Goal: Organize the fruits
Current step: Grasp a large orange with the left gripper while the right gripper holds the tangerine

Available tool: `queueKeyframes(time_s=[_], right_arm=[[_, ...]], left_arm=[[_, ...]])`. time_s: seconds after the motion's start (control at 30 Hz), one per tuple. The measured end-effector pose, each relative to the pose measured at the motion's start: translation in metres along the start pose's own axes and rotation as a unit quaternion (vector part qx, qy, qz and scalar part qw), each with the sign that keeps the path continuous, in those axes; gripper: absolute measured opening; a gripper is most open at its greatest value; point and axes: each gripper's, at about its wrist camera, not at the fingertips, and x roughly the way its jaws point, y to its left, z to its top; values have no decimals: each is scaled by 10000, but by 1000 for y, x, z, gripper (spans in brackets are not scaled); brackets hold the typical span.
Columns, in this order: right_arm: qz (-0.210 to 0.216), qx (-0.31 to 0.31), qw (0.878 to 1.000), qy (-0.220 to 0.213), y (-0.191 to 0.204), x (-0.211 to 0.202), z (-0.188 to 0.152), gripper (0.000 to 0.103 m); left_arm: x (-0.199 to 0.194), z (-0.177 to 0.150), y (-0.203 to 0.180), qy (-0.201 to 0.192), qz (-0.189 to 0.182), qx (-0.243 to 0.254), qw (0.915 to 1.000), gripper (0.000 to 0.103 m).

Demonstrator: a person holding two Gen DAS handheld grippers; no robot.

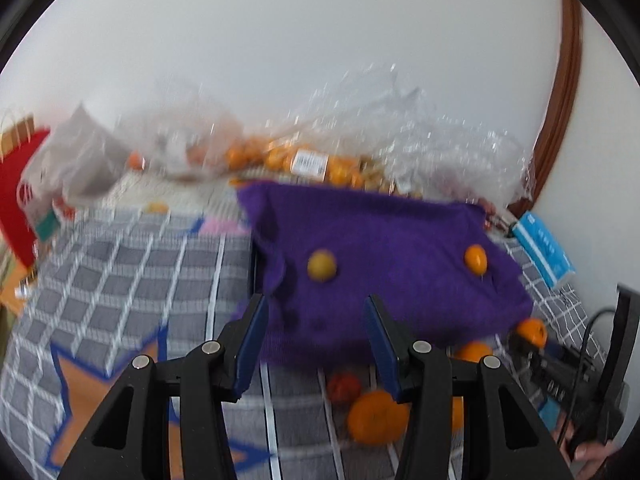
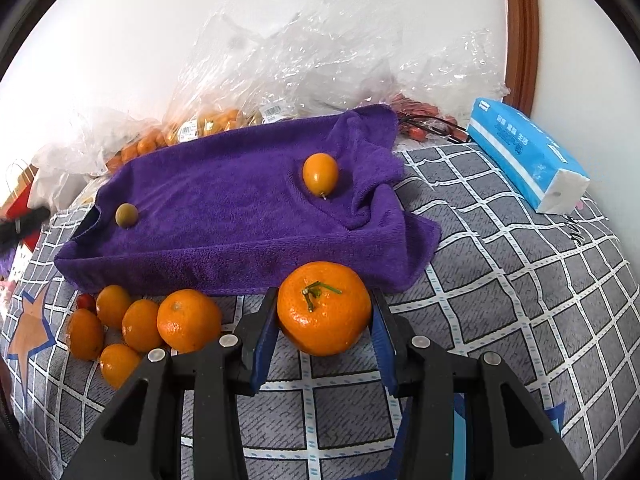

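Observation:
A purple towel (image 2: 224, 216) covers a tray on the checked bedspread. On it lie an orange kumquat (image 2: 320, 174) and a greenish one (image 2: 126, 215). My right gripper (image 2: 324, 316) is shut on a large mandarin (image 2: 323, 307) just in front of the towel's near edge. Beside it lie a second mandarin (image 2: 188, 320) and several kumquats (image 2: 114, 306). My left gripper (image 1: 316, 324) is open and empty over the towel (image 1: 380, 264), near the greenish kumquat (image 1: 321, 265). The left wrist view is blurred; a mandarin (image 1: 376, 416) lies below the towel there.
Clear plastic bags of kumquats (image 2: 200, 124) lie behind the towel against the wall. A blue tissue pack (image 2: 528, 156) sits at the right. A red bag (image 1: 16, 200) stands at the far left. A brown door frame (image 2: 520, 32) rises at the back right.

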Motion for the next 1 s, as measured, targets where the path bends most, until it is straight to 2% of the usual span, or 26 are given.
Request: queueKeyframes(time_s=[0.1,0.33,0.4,0.47,0.63,0.83,0.9,0.97,1.0], right_arm=[[-4,1,10000,-80,-1,-4,-1,43],[18,-29,9997,-230,0,-11,-2,43],[23,-17,9997,-241,0,-11,-1,43],[23,10,9997,-244,-1,-11,-1,43],[16,29,9997,-232,-2,-11,-2,43],[31,17,9997,-234,-2,-11,-2,43],[45,37,9998,-208,-2,-9,-2,43],[68,55,9998,-190,-4,-8,-1,43],[75,59,9998,-185,-4,-8,-1,43]], left_arm=[[6,-18,5,349,-85,-121,9993,47],[7,-39,-2,546,-265,-113,9981,48],[11,-44,-5,752,-431,-144,9961,52],[10,-48,-6,745,-555,-235,9954,53],[5,-52,-18,766,-704,6,9946,53],[20,-58,-30,954,-480,279,9939,53],[23,-58,-31,885,-361,337,9949,53],[21,-59,-28,775,-420,288,9957,53],[20,-59,-26,747,-501,244,9956,47]])
